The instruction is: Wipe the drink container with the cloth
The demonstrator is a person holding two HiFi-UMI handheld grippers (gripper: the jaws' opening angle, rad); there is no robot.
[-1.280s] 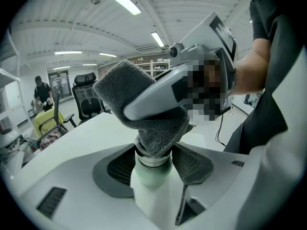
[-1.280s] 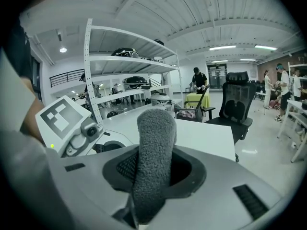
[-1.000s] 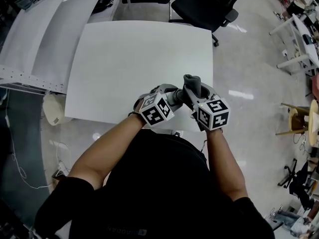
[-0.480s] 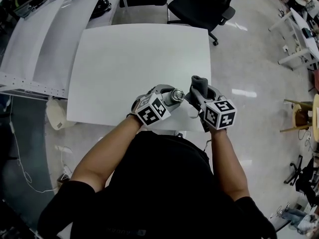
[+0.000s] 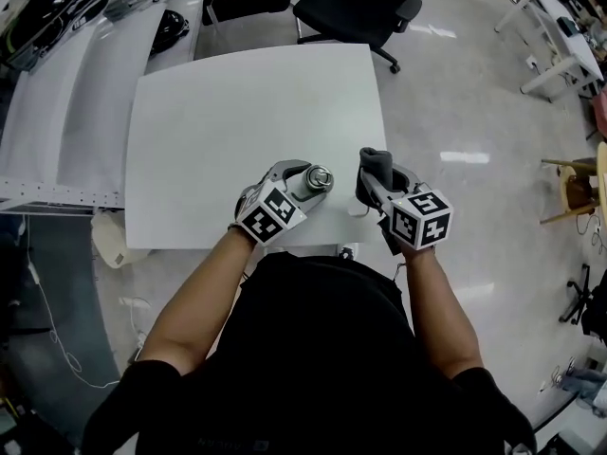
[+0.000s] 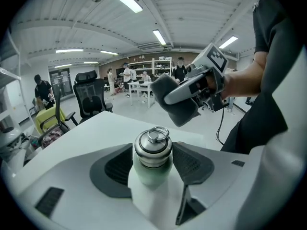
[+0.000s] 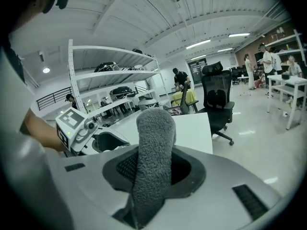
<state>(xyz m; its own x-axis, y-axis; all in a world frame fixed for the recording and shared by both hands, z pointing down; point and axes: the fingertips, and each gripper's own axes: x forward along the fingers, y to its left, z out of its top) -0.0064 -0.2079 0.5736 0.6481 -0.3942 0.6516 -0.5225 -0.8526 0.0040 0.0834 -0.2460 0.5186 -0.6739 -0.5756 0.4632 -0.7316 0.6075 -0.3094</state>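
Lower centre of the head view: the left gripper [image 5: 300,182] has its jaws pinched on the drink container [image 6: 152,153], a pale green bottle with a steel cap and a ring on top, upright between the dark pads. Just to its right, the right gripper [image 5: 379,182] is clamped on the grey cloth [image 7: 153,162], a fluffy fold sticking up out of the jaws. Cloth and bottle are close but apart, with a gap showing between them. Both hang over the near edge of the white table [image 5: 237,112]. At the top of the frame, a black office chair [image 5: 356,3] stands beyond the table's far edge.
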